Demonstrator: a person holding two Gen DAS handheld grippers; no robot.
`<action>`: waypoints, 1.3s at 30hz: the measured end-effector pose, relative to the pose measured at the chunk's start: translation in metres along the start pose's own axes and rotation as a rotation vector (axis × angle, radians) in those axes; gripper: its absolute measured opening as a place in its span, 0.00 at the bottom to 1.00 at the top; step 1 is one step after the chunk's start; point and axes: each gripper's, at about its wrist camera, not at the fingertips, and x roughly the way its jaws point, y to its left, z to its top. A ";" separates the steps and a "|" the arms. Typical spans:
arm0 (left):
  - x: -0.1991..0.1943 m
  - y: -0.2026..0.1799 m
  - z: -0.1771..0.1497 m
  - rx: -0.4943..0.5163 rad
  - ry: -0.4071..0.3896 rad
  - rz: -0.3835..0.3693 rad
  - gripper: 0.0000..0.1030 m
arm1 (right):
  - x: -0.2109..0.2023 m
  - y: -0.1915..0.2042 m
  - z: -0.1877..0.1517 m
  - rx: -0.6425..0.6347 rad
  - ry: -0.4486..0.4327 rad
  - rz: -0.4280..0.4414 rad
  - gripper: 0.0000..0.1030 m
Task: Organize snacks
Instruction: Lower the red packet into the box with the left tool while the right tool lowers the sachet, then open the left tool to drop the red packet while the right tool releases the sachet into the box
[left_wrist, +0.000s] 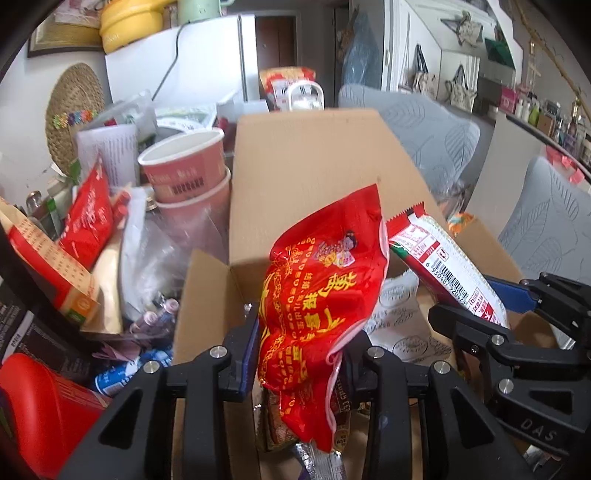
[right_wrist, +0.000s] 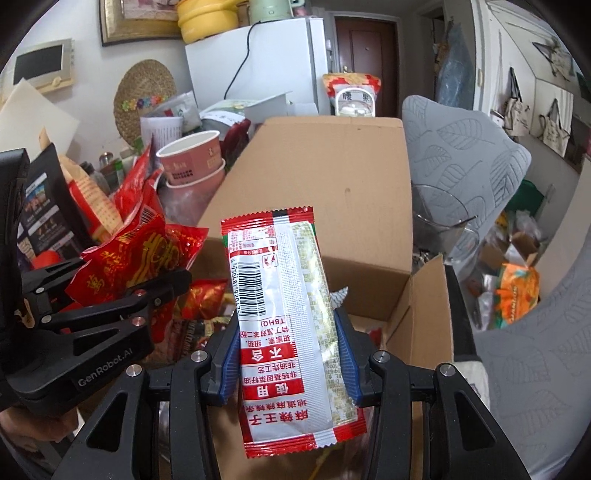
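Left gripper (left_wrist: 299, 354) clamps a red snack bag (left_wrist: 321, 295); right gripper (right_wrist: 286, 354) clamps a long white-and-red packet (right_wrist: 284, 325). Both hang over the open cardboard box (right_wrist: 332, 177), just beside each other. Risk: the close-set grippers may collide, or a packet released too near a flap may catch and fall outside.

A white refrigerator (right_wrist: 258, 70) stands at twelve o'clock, a black cable hanging down its front. On its top sit a yellow pot (right_wrist: 207, 18) and a pale green container (right_wrist: 271, 7). At ten o'clock a round woven mat (right_wrist: 144, 99) hangs on the wall, with a framed picture (right_wrist: 136, 18) above it. A brown door (right_wrist: 365, 48) stands just right of the refrigerator. A grey leaf-patterned chair cover (right_wrist: 465, 155) sits at two o'clock.
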 end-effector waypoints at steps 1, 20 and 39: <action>0.004 -0.001 -0.001 0.001 0.015 0.002 0.34 | 0.002 0.001 0.000 -0.002 0.006 -0.002 0.43; 0.035 -0.006 -0.004 0.011 0.143 0.056 0.35 | 0.031 0.004 -0.011 -0.041 0.120 -0.126 0.47; 0.032 -0.023 0.003 0.024 0.108 0.058 0.75 | -0.001 -0.010 -0.012 -0.009 0.080 -0.132 0.56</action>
